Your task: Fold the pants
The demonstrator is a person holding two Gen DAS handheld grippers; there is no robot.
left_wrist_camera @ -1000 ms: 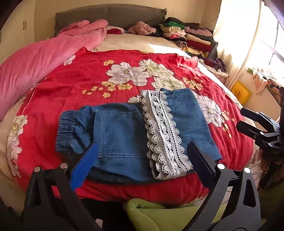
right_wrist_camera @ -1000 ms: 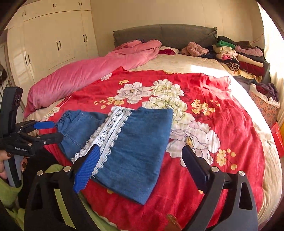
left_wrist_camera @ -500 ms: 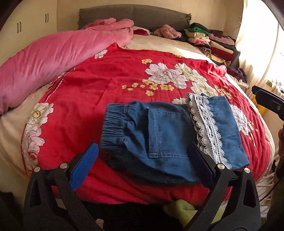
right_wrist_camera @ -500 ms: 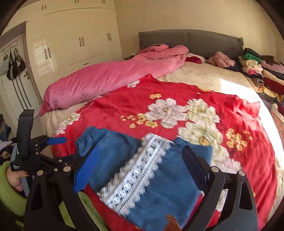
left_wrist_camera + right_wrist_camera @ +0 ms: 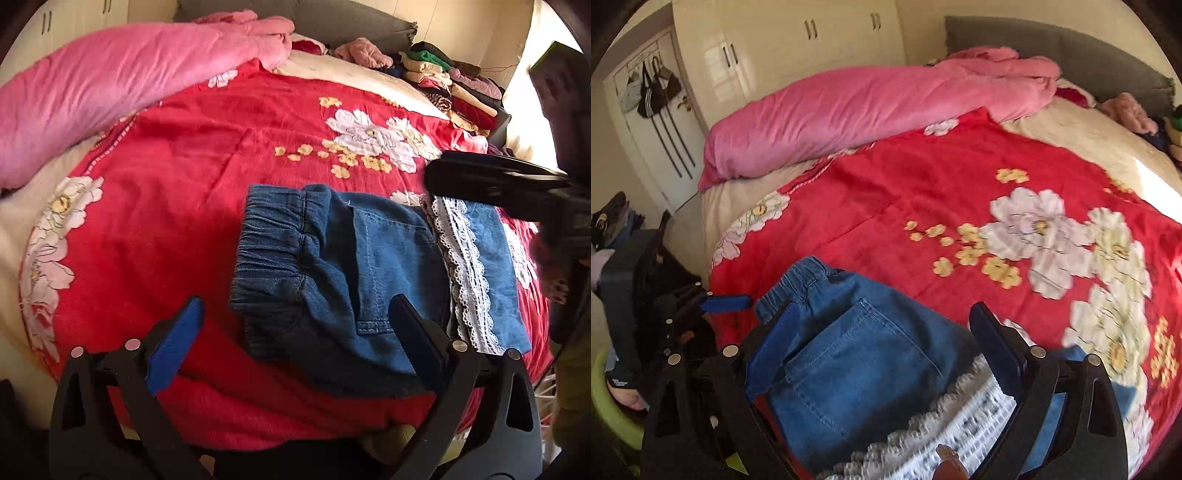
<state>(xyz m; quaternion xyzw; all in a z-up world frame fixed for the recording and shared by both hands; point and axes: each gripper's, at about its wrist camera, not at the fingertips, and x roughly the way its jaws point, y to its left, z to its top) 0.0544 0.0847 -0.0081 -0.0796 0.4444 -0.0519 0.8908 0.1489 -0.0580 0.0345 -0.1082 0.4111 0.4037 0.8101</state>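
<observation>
Lying soft and floppy near the bed's (image 5: 155,192) front edge, the pants (image 5: 332,266) want a waistband hold; left gripper (image 5: 295,328) and right gripper (image 5: 882,339) both gape apart.

Large bed (image 5: 746,206) fills room, red floral blanket (image 5: 229,140) spread across it. Rolled pink duvet (image 5: 849,107) along far side. Grey padded headboard (image 5: 1071,48) against cream wall. Cream built-in wardrobes (image 5: 798,48), dark handles. White door (image 5: 661,136) hung with bags. Stacked folded clothes (image 5: 454,88) at bed edge near headboard. Strong daylight from right, probably window, overexposed.
</observation>
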